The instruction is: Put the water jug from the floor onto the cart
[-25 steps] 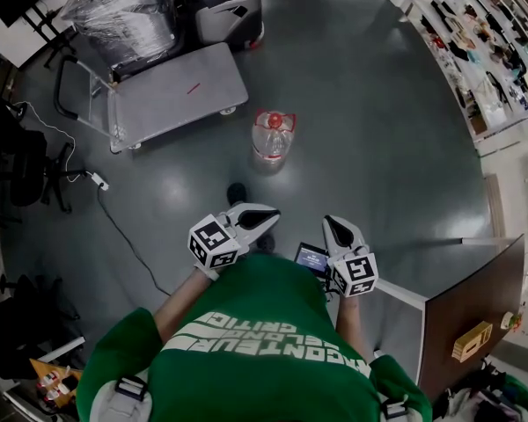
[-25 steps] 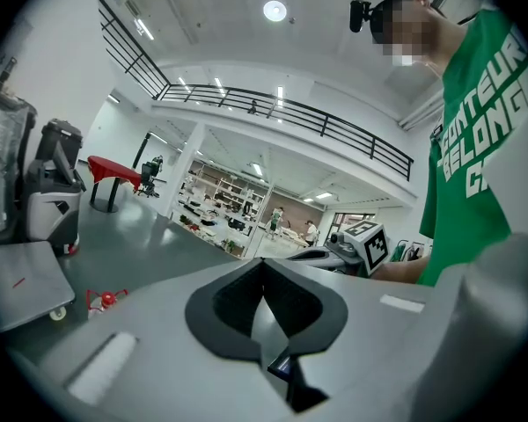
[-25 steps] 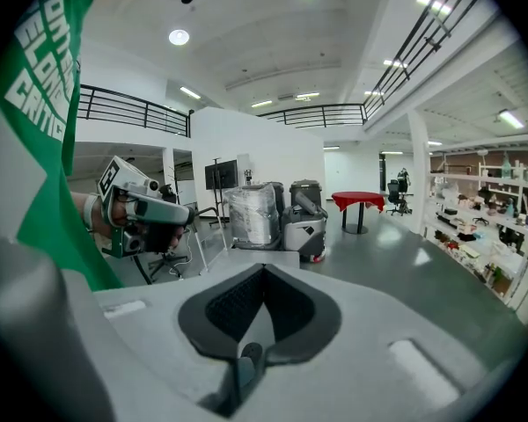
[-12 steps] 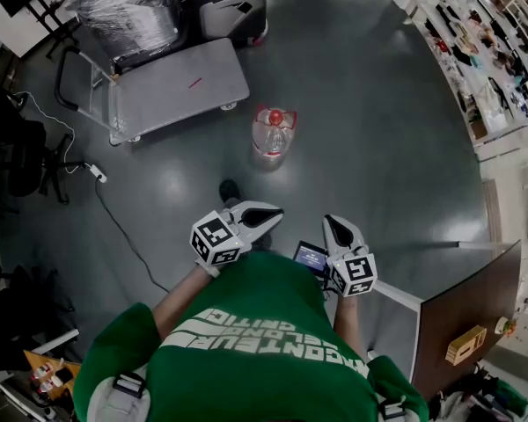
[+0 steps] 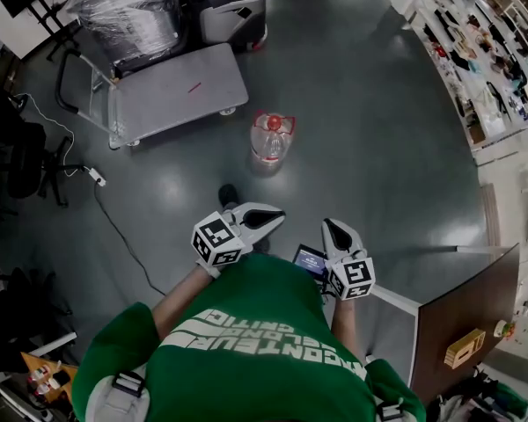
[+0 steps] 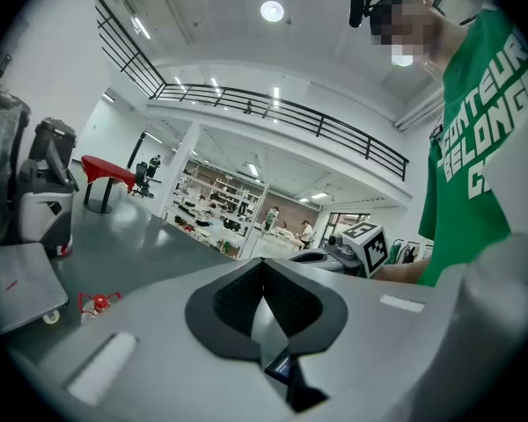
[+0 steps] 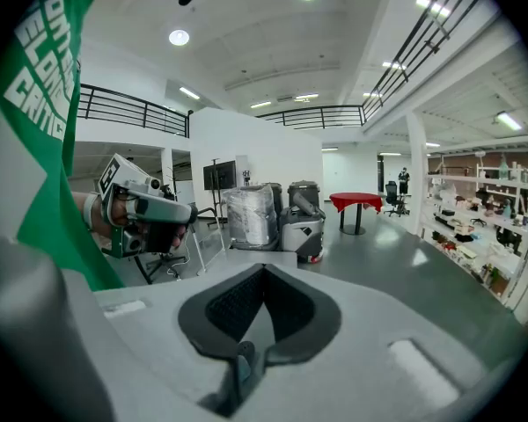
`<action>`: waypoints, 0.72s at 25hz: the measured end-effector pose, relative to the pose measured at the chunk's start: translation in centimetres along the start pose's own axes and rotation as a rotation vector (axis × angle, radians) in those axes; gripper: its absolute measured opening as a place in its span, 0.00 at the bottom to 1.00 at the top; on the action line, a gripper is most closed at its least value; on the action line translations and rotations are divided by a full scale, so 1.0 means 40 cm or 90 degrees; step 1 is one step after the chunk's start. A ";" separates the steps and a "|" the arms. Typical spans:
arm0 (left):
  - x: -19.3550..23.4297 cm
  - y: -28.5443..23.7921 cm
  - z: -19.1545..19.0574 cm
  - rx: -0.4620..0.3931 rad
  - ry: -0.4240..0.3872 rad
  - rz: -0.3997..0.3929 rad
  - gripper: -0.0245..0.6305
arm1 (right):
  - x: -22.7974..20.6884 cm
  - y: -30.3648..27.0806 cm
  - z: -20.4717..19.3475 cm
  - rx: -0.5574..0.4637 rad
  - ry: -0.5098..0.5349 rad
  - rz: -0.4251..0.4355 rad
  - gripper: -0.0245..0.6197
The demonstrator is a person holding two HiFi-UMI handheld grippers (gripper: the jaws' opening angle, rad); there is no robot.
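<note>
L tool (image 5: pixel 275 214) slightly fwd; jug (image 5: pixel 271 137) well ahead

Very little moves on my feed. In the head view the dark shoe (image 5: pixel 230 195) slides a shade to the left, and the wrapped bundle (image 5: pixel 128 7) at the top creeps toward the upper edge. At lower right the brown tabletop (image 5: pixel 462 306) and the yellow block (image 5: pixel 463 348) on it drift down and a touch left (the whole view seems to shift, rather than the things themselves). The left gripper (image 5: pixel 273 215) edges a hair to the right in frame.
</note>
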State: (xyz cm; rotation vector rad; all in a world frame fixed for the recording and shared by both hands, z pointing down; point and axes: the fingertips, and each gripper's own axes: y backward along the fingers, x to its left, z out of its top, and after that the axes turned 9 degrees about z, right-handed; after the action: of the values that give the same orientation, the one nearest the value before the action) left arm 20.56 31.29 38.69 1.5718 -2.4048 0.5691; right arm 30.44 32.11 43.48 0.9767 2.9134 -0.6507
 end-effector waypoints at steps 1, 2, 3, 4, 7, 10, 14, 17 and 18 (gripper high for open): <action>0.000 -0.002 -0.001 0.002 0.000 -0.001 0.05 | -0.002 0.002 0.000 -0.001 -0.001 -0.002 0.03; 0.000 -0.005 -0.001 0.004 0.000 -0.002 0.05 | -0.005 0.004 0.000 -0.001 -0.001 -0.004 0.03; 0.002 -0.007 0.001 0.005 0.001 -0.003 0.05 | -0.008 0.005 0.000 -0.001 -0.003 -0.006 0.03; 0.004 -0.009 0.003 0.006 0.002 -0.003 0.05 | -0.010 0.004 0.001 0.000 -0.004 -0.007 0.03; 0.010 -0.013 0.008 0.008 0.002 -0.004 0.05 | -0.014 -0.003 0.003 0.002 -0.006 -0.007 0.03; 0.016 -0.017 0.008 0.009 0.003 -0.005 0.05 | -0.019 -0.009 0.003 0.003 -0.006 -0.007 0.03; 0.029 -0.020 0.013 0.009 0.007 -0.001 0.05 | -0.027 -0.021 0.011 0.005 -0.004 -0.004 0.03; 0.043 -0.024 0.017 0.007 0.009 0.002 0.05 | -0.035 -0.033 0.014 0.010 -0.001 -0.001 0.03; 0.050 -0.026 0.017 0.007 0.010 0.002 0.05 | -0.039 -0.039 0.014 0.011 -0.001 0.000 0.03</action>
State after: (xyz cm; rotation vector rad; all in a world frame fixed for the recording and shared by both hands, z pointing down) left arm 20.73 28.98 39.04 1.5623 -2.3980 0.5932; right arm 30.72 29.88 43.76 0.9767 2.9112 -0.6785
